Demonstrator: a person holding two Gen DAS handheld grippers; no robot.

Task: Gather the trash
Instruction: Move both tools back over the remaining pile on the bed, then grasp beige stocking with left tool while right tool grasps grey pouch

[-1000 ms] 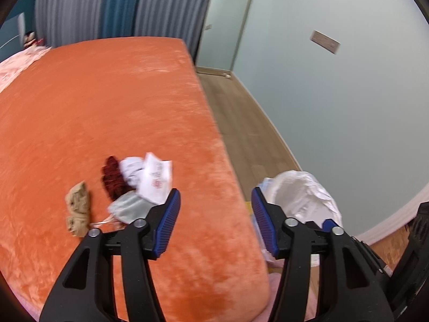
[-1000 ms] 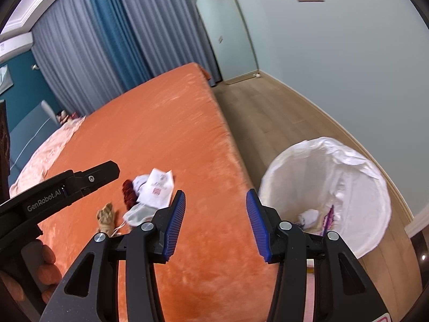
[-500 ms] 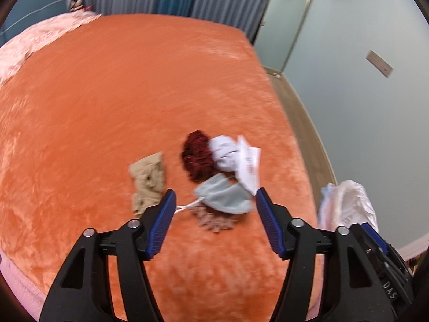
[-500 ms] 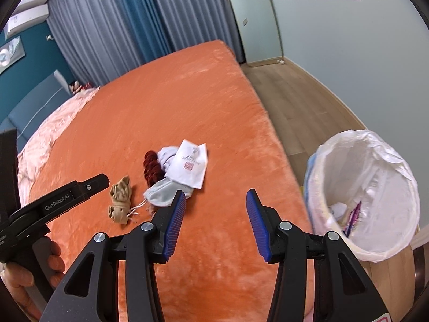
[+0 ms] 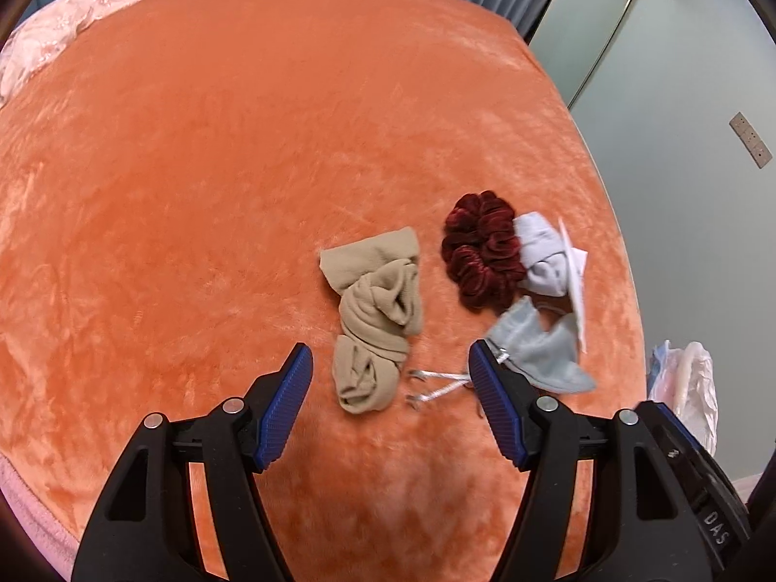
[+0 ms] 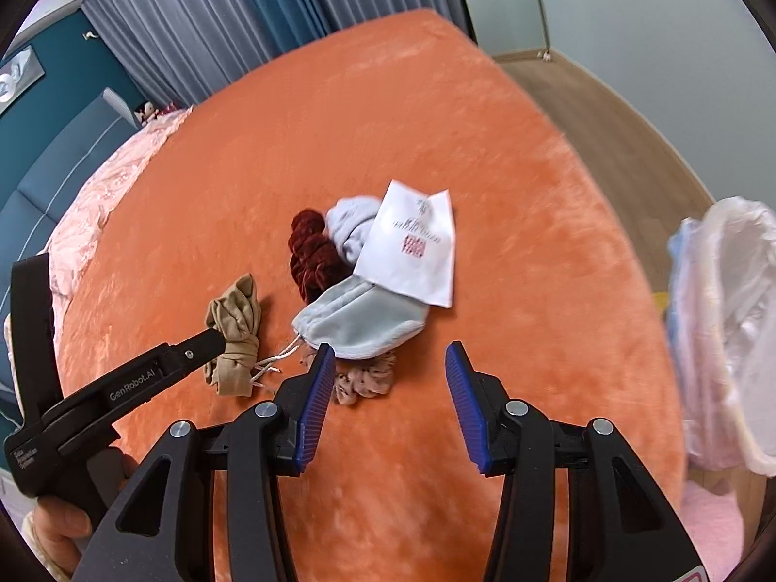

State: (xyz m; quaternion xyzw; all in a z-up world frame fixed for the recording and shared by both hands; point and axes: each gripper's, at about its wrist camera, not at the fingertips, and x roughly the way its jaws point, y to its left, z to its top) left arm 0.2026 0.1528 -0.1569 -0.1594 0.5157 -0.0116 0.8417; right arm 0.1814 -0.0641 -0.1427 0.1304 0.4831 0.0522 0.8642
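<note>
A small heap lies on the orange bed (image 5: 194,169): a beige stocking (image 5: 376,320), a dark red scrunchie (image 5: 482,252), a pale grey cloth (image 5: 541,257), a light blue drawstring pouch (image 5: 538,349) and a white printed paper packet (image 6: 414,247). A pink scrunchie (image 6: 366,378) lies under the pouch. My left gripper (image 5: 390,402) is open and empty, just short of the stocking. My right gripper (image 6: 390,402) is open and empty, just short of the pouch (image 6: 361,320). The left gripper's arm (image 6: 145,378) shows beside the stocking (image 6: 235,334).
A bin lined with a white plastic bag (image 6: 727,330) stands on the wooden floor right of the bed; its edge shows in the left wrist view (image 5: 688,388). Pink bedding (image 6: 97,203) lies at the bed's far left. Curtains (image 6: 218,14) hang behind.
Both grippers have moved forward and down toward the heap, which now looks larger and nearer. The left gripper has swung left, onto the stocking. Both stay open.
</note>
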